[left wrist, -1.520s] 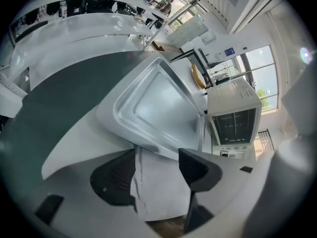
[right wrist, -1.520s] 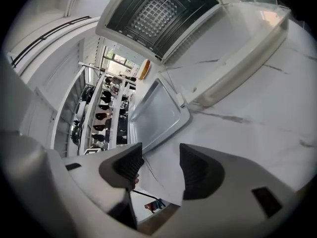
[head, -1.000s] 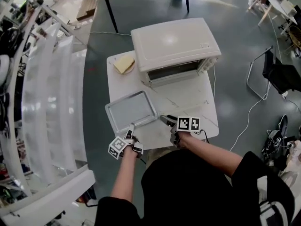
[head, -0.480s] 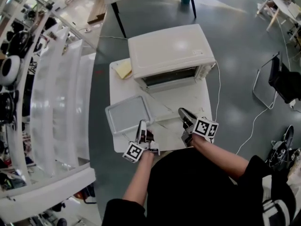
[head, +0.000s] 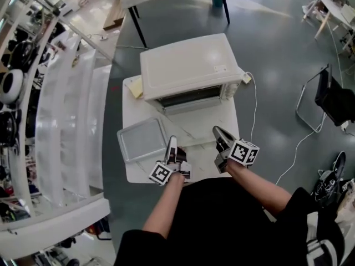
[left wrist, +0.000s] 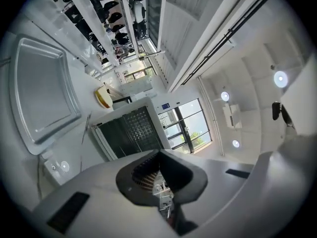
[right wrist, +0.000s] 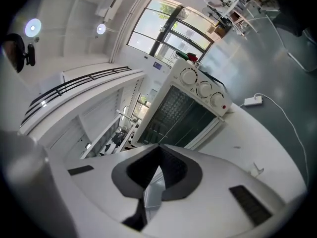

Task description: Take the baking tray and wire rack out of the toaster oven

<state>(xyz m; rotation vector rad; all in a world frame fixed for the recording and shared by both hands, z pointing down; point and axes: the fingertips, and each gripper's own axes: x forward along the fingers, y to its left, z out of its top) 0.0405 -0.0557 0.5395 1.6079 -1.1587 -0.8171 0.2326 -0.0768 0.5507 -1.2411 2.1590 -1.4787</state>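
- The baking tray [head: 141, 139] lies flat on the table [head: 136, 173], outside the toaster oven [head: 188, 65]. It is just to the left of the left gripper [head: 173, 142] and not touching it.
- The wire rack [right wrist: 176, 108] shows as a grid inside the oven's dark front, so by my reading it is the piece not yet out.
- Both pairs of jaws have just closed and are clenched on nothing; neither the left gripper nor the right gripper [head: 218, 132] has anything between its jaws.
- The oven front lies straight ahead of both grippers, across a bare strip of table. The rack's long axis runs side to side, square to the way the jaws point.
- The left gripper faces the left half of the front and the right gripper the right half, and neither looks clearly nearer. The rack's front edge probably suits one grip from each side, and the jaws must open first.
- Whether the glass door is fully down cannot be told.
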